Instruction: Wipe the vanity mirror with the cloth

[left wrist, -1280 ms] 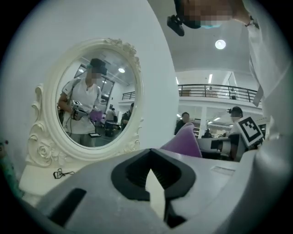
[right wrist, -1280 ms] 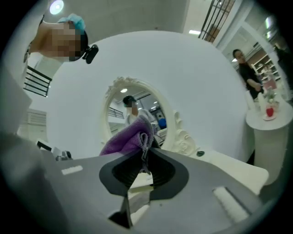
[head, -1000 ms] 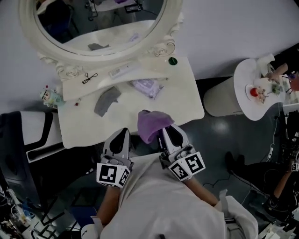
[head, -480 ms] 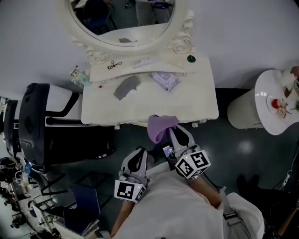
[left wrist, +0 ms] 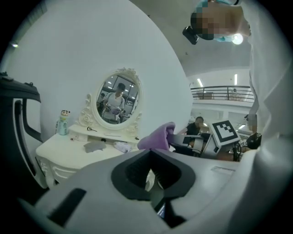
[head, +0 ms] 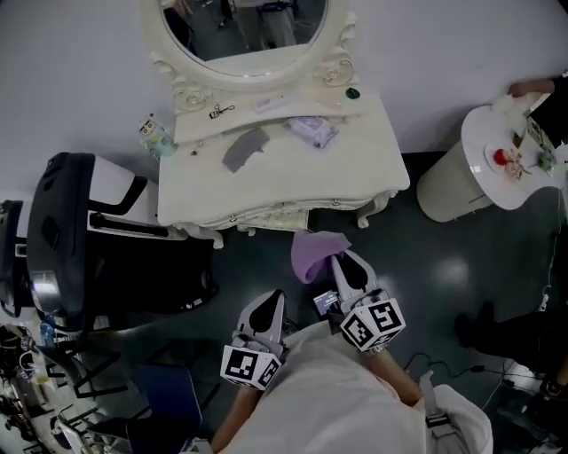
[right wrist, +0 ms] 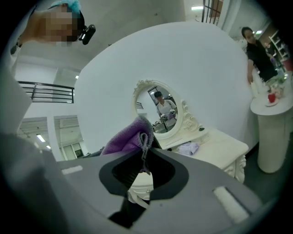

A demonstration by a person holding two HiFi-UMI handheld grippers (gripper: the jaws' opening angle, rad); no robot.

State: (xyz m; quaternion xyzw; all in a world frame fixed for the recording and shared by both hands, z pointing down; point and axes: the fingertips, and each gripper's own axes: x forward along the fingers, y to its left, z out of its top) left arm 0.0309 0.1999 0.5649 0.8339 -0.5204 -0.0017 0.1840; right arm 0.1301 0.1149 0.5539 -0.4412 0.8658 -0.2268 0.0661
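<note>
Distance has opened since half a second ago: the white vanity table (head: 373, 177) now lies well ahead, and both grippers hang over dark floor, clear of its curved front edge. The right gripper (head: 344, 263) is clamped on an edge of the purple cloth (head: 316, 252), soft fabric bunched beyond its tips, apart from the table. The left gripper (head: 268, 306) has its jaws pressed together with nothing between them. The oval vanity mirror (head: 244, 27), in a carved cream frame, stands at the table's back. A grey rag (head: 244, 148) and a lilac pouch (head: 312, 131) lie before it.
</note>
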